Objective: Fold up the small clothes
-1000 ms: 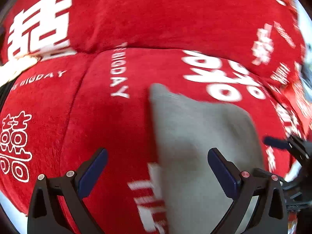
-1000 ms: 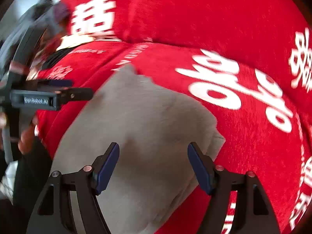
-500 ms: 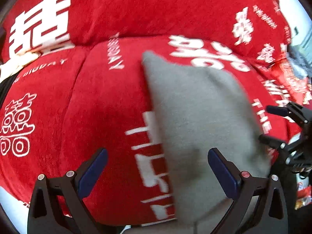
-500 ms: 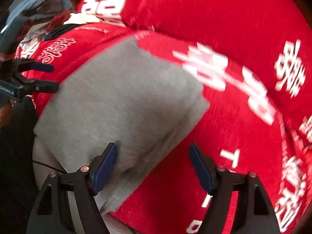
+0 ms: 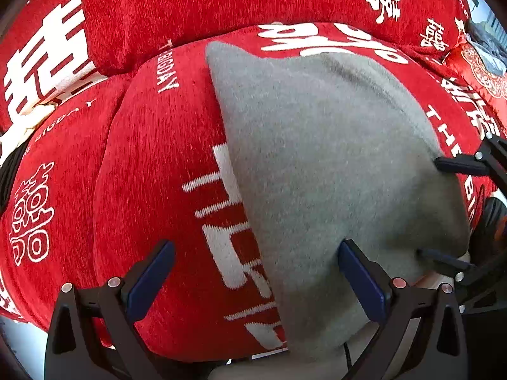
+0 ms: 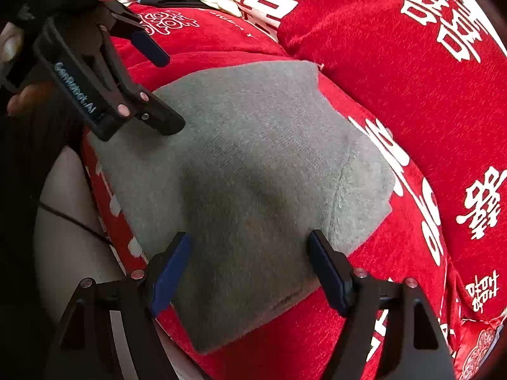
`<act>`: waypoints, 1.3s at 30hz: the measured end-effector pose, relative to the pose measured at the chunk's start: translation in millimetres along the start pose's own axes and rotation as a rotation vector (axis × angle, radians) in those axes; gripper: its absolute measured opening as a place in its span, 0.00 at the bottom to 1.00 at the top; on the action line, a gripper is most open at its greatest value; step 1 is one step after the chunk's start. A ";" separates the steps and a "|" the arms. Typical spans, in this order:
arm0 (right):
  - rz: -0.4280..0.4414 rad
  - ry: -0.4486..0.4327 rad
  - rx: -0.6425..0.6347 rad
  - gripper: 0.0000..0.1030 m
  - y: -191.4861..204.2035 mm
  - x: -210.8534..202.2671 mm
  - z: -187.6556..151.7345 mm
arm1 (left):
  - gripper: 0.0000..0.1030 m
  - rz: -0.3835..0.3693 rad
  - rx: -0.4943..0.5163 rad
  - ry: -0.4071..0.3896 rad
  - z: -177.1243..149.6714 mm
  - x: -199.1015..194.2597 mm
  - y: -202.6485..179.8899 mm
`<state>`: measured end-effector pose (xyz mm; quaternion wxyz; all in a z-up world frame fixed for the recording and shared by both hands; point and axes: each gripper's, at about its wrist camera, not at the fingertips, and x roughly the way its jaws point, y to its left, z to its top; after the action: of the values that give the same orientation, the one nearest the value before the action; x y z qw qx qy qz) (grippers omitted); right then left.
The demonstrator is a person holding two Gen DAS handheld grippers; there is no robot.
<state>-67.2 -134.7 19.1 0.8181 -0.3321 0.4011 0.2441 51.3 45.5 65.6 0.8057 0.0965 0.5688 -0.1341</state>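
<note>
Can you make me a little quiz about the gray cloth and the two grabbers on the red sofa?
1. True or false: the gray cloth lies on a red cover with white signs.
2. Which is right about the right gripper?
A. It is open, with its fingers spread over the cloth.
B. It is shut on a blue sock.
C. It holds a cup.
3. Fill in: the pads on the left gripper are dark ____.

Key: 1 true. 2 A. 3 blue.
</note>
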 end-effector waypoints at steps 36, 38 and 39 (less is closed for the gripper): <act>-0.029 0.175 0.469 0.78 -37.7 -41.1 25.9 | 1.00 0.153 -0.276 -0.111 21.5 -63.2 -13.2; -0.034 0.193 0.477 0.78 -38.9 -37.0 24.1 | 1.00 0.166 -0.281 -0.078 19.6 -58.0 -12.5; -0.034 0.200 0.483 0.78 -39.1 -36.0 23.1 | 1.00 0.157 -0.284 -0.064 18.8 -55.4 -11.7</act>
<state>-49.9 -148.2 72.7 0.8338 -0.1564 0.5211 0.0937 46.6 34.5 124.1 0.8369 0.0217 0.5469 0.0079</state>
